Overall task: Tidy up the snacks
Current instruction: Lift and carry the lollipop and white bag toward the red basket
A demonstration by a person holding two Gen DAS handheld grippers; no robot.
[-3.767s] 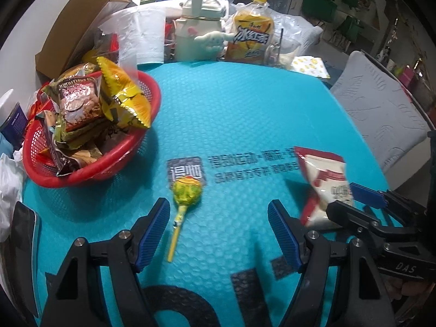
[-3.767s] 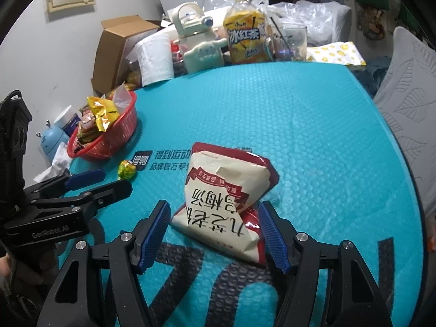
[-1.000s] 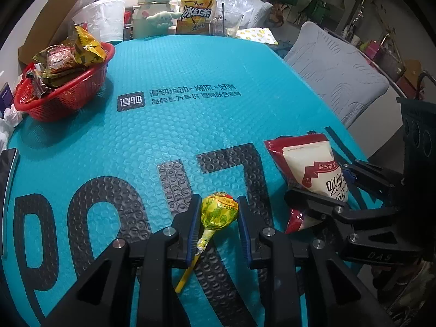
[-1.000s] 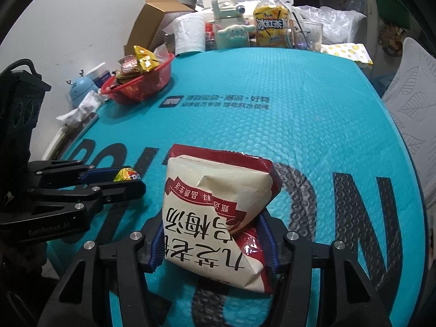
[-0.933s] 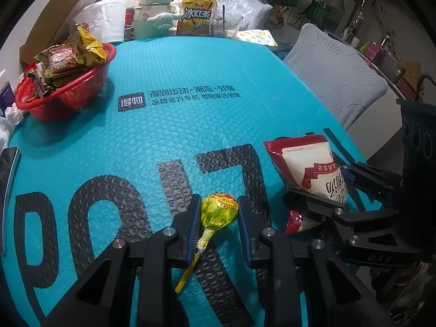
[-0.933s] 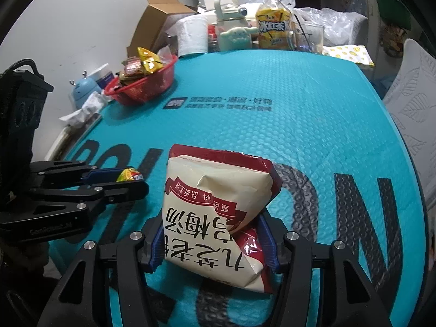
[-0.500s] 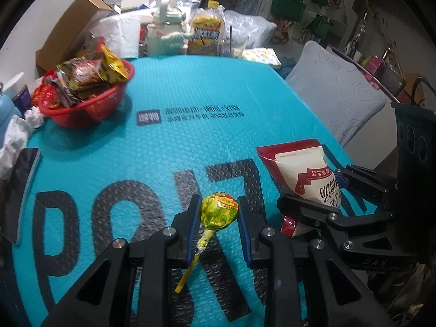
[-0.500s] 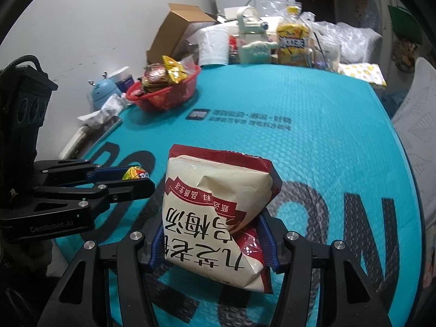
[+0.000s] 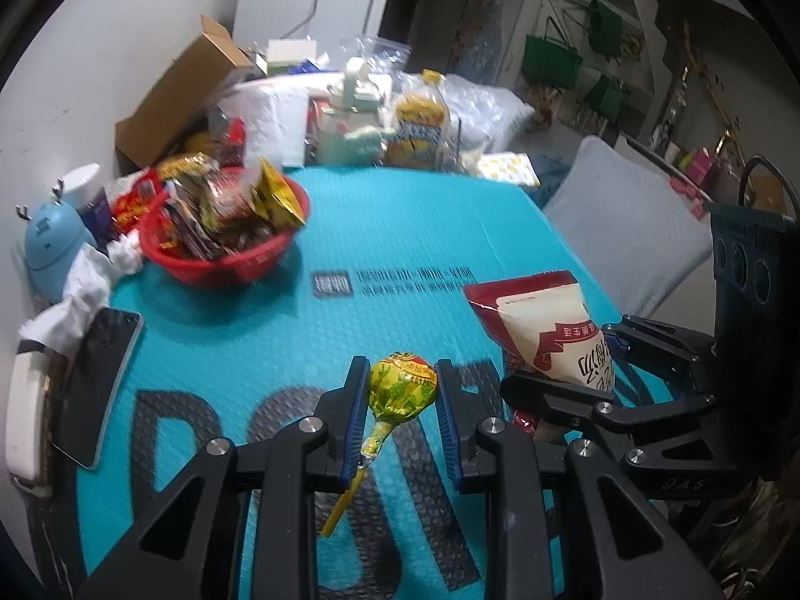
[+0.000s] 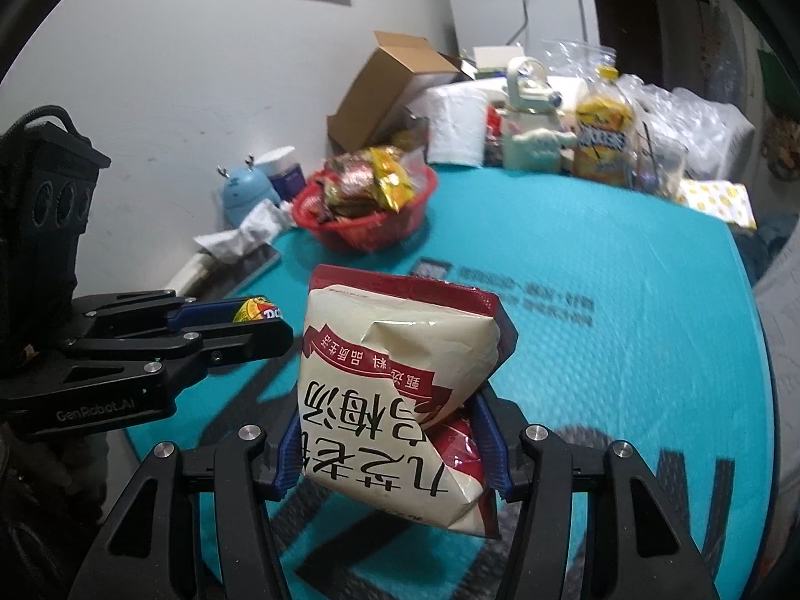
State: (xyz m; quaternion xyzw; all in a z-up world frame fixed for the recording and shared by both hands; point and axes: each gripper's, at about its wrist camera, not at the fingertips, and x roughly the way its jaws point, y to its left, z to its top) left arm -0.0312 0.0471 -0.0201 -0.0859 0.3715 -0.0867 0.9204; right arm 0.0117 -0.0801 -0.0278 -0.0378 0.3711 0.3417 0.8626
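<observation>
- Two grippers are carrying one snack each above the teal mat (image 9: pixel 400 230).
- Left gripper (image 9: pixel 400 402) is clamping a lollipop (image 9: pixel 402 392): both blue pads are pressing the yellow-green wrapped head, and the yellow stick is hanging down and back between the fingers toward the gripper body.
- Right gripper (image 10: pixel 392 442) is clamping a red-and-cream snack bag (image 10: pixel 395 380): the pads are pinching the lower part of the bag, and the bag's sealed red top is standing up ahead of the fingers, tilted slightly.
- Seen from the left wrist, the snack bag (image 9: pixel 545 330) is hanging just to the right of the left gripper, level with its fingertips.
- Seen from the right wrist, the lollipop (image 10: pixel 257 310) is showing just left of the bag, between the other gripper's pads.
- Ahead and left of both grippers, well apart from them, a red basket (image 9: pixel 225 265) is sitting on the mat, piled with wrapped snacks.
- Left of the left gripper, a dark phone (image 9: pixel 95 375) is lying at the mat's edge.
- Farthest ahead, a cardboard box (image 9: pixel 185 95) and a yellow drink bottle (image 9: pixel 417 125) are standing among clutter at the table's far end.
</observation>
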